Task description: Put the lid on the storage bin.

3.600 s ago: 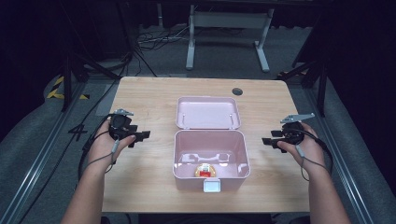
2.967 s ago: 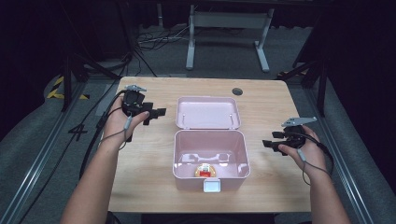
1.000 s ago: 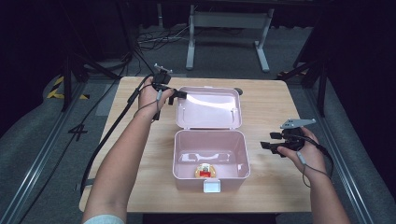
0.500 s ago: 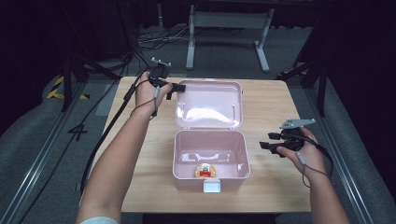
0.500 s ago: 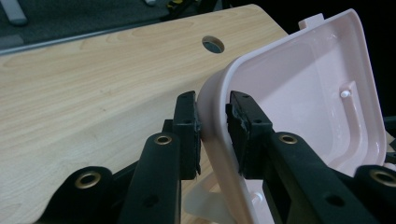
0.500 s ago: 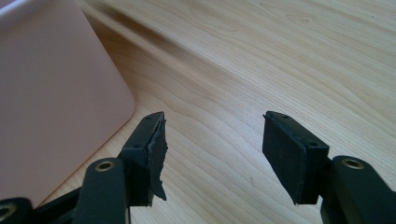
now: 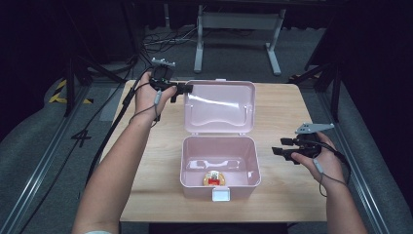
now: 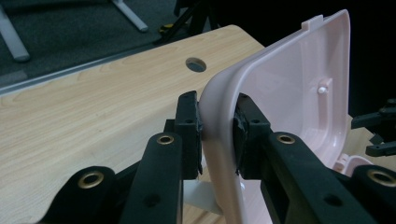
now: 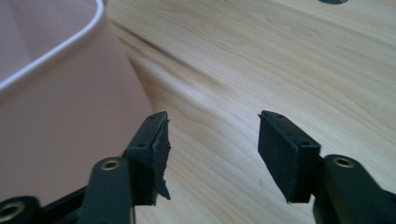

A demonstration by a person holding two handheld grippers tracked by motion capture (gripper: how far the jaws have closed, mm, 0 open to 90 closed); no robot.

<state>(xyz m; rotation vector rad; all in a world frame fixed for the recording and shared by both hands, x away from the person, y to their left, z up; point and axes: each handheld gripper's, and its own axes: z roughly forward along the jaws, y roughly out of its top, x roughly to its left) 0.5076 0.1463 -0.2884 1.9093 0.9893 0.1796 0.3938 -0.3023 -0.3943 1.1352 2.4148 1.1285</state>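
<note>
Up close, the left gripper (image 8: 217, 135) has its two black jaws clamped on the rim of the pink lid (image 8: 289, 88), one pad on the outside face and one on the inside, at the lid's far-left corner. The lid stands tilted up from the desk (image 8: 93, 107), its hollow side facing the near edge. In the high view the left gripper (image 7: 181, 90) sits at that same corner of the lid (image 7: 219, 105), with the left hand (image 7: 151, 95) reaching in over the far-left part of the desk (image 7: 282, 105) and a cable trailing from it.

The right gripper (image 9: 212, 149) has its jaws parted with bare wood between them; the left pad looks frayed along its edge and sits just beside the outer wall of the pink box (image 9: 60, 107), though contact cannot be told. In the high view the right gripper (image 7: 282, 147) hovers to the right of the box (image 7: 220, 161), held in the right hand (image 7: 319, 158), jaws pointing left toward it.

The box sits open at the middle of the desk, toward its near edge, with a white latch at its near wall. Inside, against the near wall, lies a small red and yellow object (image 7: 213, 178) too small to identify.
</note>
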